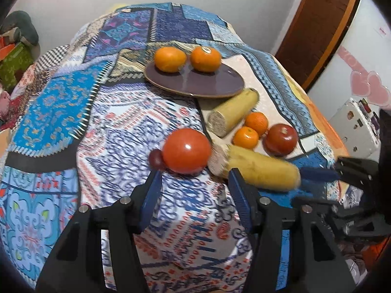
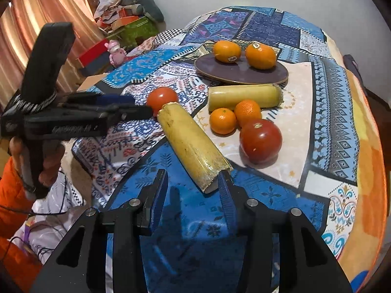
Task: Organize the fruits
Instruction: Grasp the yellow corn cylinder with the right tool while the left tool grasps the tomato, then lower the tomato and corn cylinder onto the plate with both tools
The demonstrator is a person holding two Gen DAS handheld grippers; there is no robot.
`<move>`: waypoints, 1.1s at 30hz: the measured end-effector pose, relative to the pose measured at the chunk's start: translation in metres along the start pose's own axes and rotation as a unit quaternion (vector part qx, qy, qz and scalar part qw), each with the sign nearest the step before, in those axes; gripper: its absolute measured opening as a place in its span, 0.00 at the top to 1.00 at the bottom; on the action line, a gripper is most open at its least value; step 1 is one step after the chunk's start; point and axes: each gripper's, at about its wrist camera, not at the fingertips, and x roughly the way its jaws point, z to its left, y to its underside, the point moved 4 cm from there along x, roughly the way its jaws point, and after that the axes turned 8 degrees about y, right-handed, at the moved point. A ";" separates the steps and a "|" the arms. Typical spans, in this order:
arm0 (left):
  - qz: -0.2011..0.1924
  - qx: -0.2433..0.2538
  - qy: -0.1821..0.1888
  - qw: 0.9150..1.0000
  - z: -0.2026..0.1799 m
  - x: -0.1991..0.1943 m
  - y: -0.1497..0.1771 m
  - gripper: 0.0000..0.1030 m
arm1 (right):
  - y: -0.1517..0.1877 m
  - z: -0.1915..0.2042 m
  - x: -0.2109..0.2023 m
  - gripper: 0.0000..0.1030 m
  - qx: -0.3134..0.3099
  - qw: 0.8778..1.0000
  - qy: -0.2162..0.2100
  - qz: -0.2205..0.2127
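A dark purple plate (image 1: 215, 84) (image 2: 212, 67) holds two oranges (image 1: 170, 59) (image 2: 260, 53) at the far side of the patterned cloth. On the cloth lie two yellow cane pieces (image 1: 233, 116) (image 2: 193, 144), two small tangerines (image 1: 245, 137) (image 2: 222, 120) and two red tomatoes (image 1: 186, 150) (image 2: 260, 140). My left gripper (image 1: 195, 183) is open, just short of the near tomato. My right gripper (image 2: 193, 190) is open at the near end of the closer cane piece (image 1: 262, 168). The left gripper also shows in the right wrist view (image 2: 136, 105).
A small dark red fruit (image 1: 156, 158) lies left of the near tomato. The table edge falls away at the left and near sides. Clutter and a pink toy (image 2: 114, 53) stand beyond the far left edge. A white case (image 1: 354, 127) is at the right.
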 end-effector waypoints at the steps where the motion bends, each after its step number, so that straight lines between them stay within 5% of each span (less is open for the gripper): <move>1: 0.001 0.001 -0.002 1.000 -0.002 0.001 0.000 0.48 | -0.002 -0.002 0.001 0.60 0.002 1.000 -0.002 0.000; 8: -0.029 -0.014 0.016 0.999 -0.011 -0.005 -0.016 0.49 | -0.002 0.004 0.001 0.60 -0.010 1.000 -0.013 -0.002; 14: -0.029 0.030 -0.035 0.999 -0.022 0.006 -0.020 0.49 | -0.007 0.001 -0.006 0.61 -0.011 1.000 -0.009 -0.014; 19: -0.030 0.030 -0.033 0.999 -0.020 0.005 -0.017 0.49 | -0.026 0.006 -0.008 0.61 -0.030 0.999 -0.014 -0.033; 24: -0.026 0.009 -0.012 1.000 -0.013 -0.001 -0.018 0.51 | -0.038 0.022 0.025 0.60 -0.076 0.997 -0.026 -0.005; 33: -0.028 0.008 -0.031 0.999 0.015 -0.015 -0.022 0.51 | -0.045 0.032 0.049 0.56 -0.110 0.993 -0.027 0.017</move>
